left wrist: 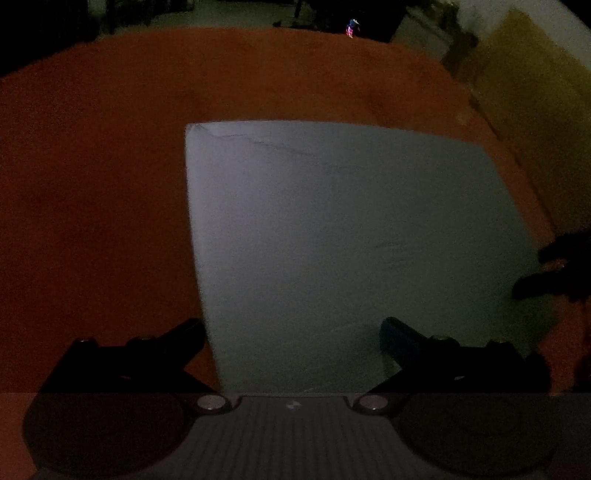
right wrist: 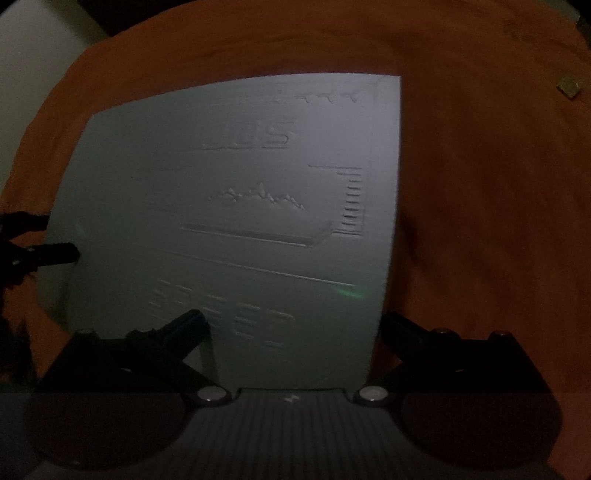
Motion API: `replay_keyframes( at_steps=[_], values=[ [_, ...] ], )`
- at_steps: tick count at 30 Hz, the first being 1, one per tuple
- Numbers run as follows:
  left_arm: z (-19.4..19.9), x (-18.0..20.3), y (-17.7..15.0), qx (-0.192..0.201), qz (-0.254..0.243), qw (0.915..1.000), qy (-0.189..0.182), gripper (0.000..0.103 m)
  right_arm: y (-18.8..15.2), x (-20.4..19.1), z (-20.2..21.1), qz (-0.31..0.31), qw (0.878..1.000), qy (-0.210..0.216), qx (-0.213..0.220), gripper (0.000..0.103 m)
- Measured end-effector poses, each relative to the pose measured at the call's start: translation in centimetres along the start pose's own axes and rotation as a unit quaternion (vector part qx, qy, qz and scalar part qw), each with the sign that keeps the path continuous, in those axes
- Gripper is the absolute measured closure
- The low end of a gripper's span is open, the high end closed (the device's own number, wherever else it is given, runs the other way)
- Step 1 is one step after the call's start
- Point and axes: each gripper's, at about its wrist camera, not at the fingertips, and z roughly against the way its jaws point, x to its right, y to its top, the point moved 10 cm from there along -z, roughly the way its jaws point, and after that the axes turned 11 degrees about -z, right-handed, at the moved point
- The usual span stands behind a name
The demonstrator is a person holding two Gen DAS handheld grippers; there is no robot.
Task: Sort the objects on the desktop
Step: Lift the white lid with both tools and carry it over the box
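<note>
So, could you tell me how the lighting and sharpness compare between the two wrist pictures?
Left wrist view: very dim and grainy; the pale sheet looks almost featureless on the orange cloth, and the left gripper is nearly black. Right wrist view: also dark, but raking light brings out embossed marks on the sheet; the cloth's edges are soft and bowed by the fisheye lens.

You're working in a really dim room here, barely any light reaching the orange-brown tabletop (left wrist: 110, 166). Past its far edge a pale floor (left wrist: 229, 14) is showing, with dark furniture shapes (left wrist: 369, 18) sitting back there. A yellowish panel (left wrist: 528, 92) is leaning off to the side, too murky to identify.
</note>
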Motion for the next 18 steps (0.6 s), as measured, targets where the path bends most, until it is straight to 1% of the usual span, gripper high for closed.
replay_keyframes(
  at_steps=[4,5,9,11,13,15,16,18],
  values=[
    [0.7,1.6,-0.3,-0.012,-0.041,0.9985,0.033,0.000,0.1,-0.6,-0.2,-0.001,1.000,0.003,0.002,0.000],
    [0.7,1.7,-0.5,-0.009,-0.042,0.9984,0.036,0.000,0.1,-0.6,-0.4,-0.002,1.000,0.006,0.007,0.000],
    [0.1,0.7,-1.1,0.023,0.002,0.9995,0.022,0.000,-0.1,-0.9,-0.8,-0.002,1.000,0.003,0.031,0.000],
    [0.0,0.5,-1.4,0.035,0.020,0.9989,0.022,0.000,0.0,-1.0,-0.9,-0.004,1.000,0.002,0.027,0.000],
    [0.2,1.2,-1.3,0.030,0.024,0.9982,0.045,0.000,0.1,-1.1,-1.0,-0.005,1.000,0.004,0.022,0.000],
    [0.9,2.3,-1.4,0.032,0.015,0.9963,0.078,0.000,0.1,-1.3,-0.6,-0.006,1.000,0.005,0.022,0.000],
    [1.2,2.7,-1.4,0.034,0.012,0.9954,0.088,0.000,0.2,-1.2,-0.6,-0.007,1.000,0.005,0.022,0.000],
    [1.3,2.9,-1.5,0.042,0.014,0.9949,0.091,0.000,0.2,-1.3,-0.5,-0.010,1.000,0.007,0.027,0.000]
  ],
)
